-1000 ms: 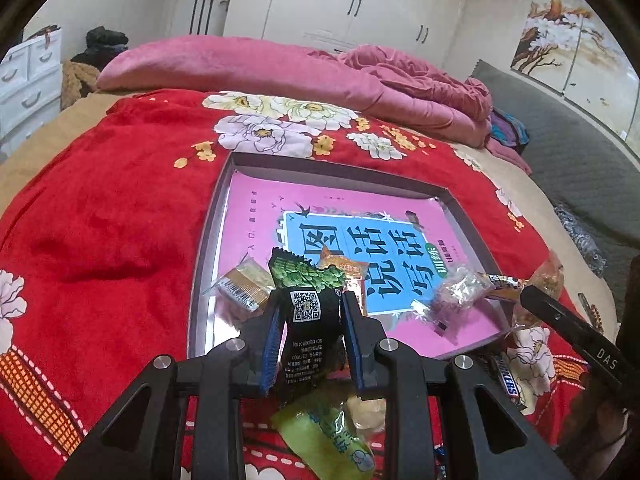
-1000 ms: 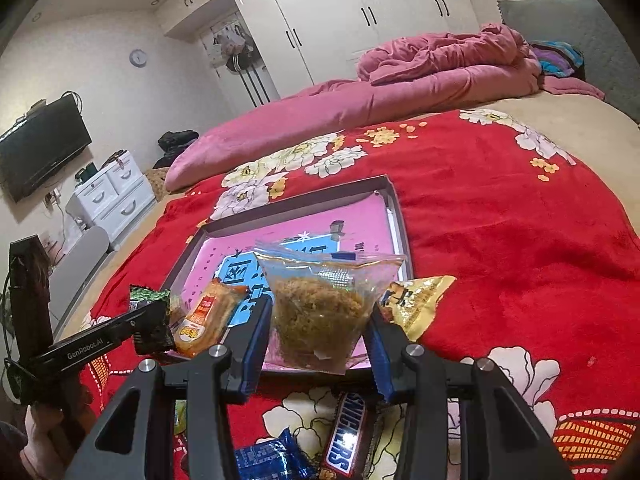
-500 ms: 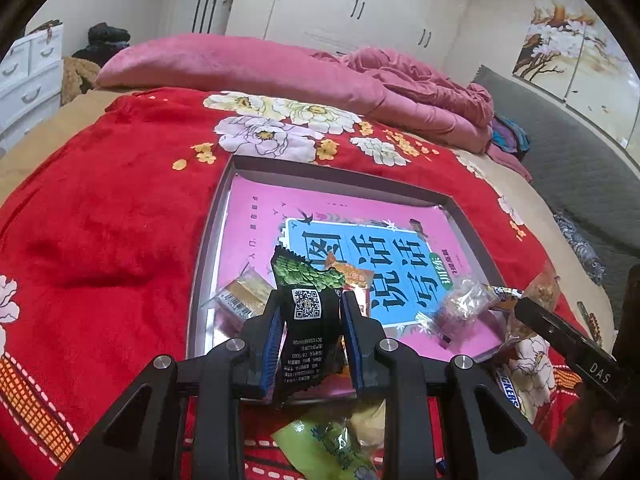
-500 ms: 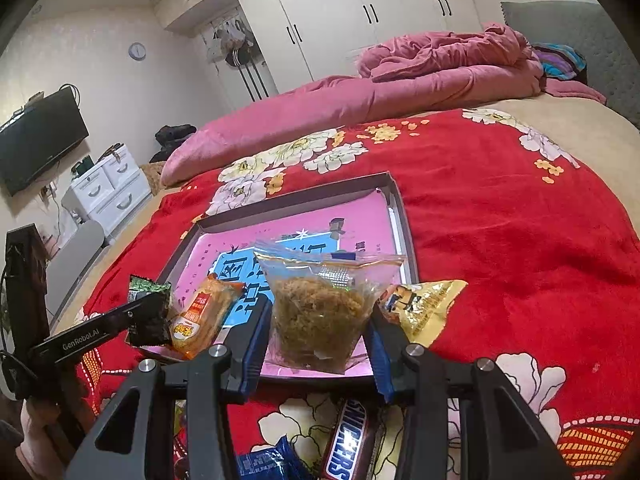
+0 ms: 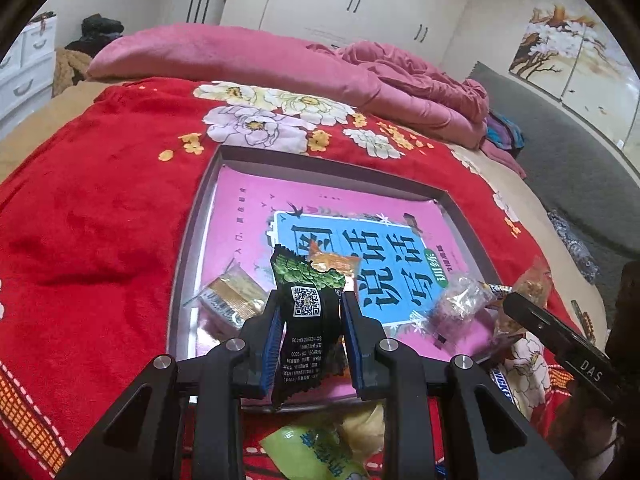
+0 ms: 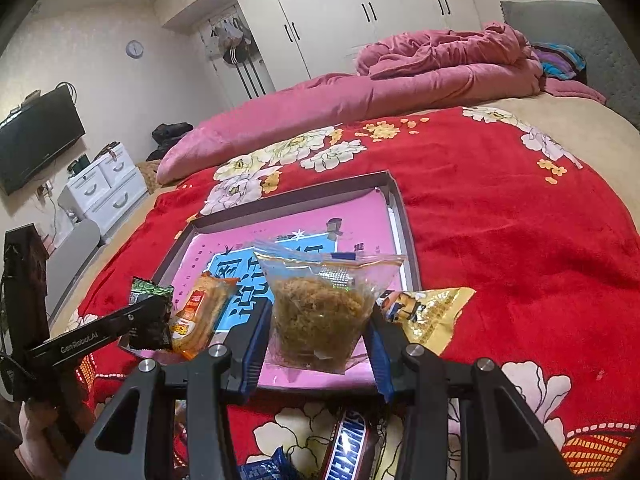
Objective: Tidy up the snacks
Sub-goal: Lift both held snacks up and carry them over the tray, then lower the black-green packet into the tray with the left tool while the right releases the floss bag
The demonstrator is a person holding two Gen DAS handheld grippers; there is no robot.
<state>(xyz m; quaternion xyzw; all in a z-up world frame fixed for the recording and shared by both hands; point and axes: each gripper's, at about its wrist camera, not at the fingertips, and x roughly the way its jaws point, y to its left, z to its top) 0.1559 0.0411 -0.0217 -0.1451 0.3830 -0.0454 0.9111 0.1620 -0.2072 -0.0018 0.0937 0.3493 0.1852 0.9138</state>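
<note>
Over the tray: black-green packet, light and crinkly, is clenched mid-body by left tool; clear floss bag, soft, is gripped by right tool.

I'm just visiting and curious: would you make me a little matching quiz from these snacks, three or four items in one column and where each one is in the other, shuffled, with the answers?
Things:
1. black and green packet
2. clear bag of brown shreds
3. Snickers bar
4. yellow packet

Places:
A. on the red blanket, below the tray's near edge
B. clamped in the left gripper
C. beside the tray's right corner
D. clamped in the right gripper

Pairs: 1-B, 2-D, 3-A, 4-C
</note>
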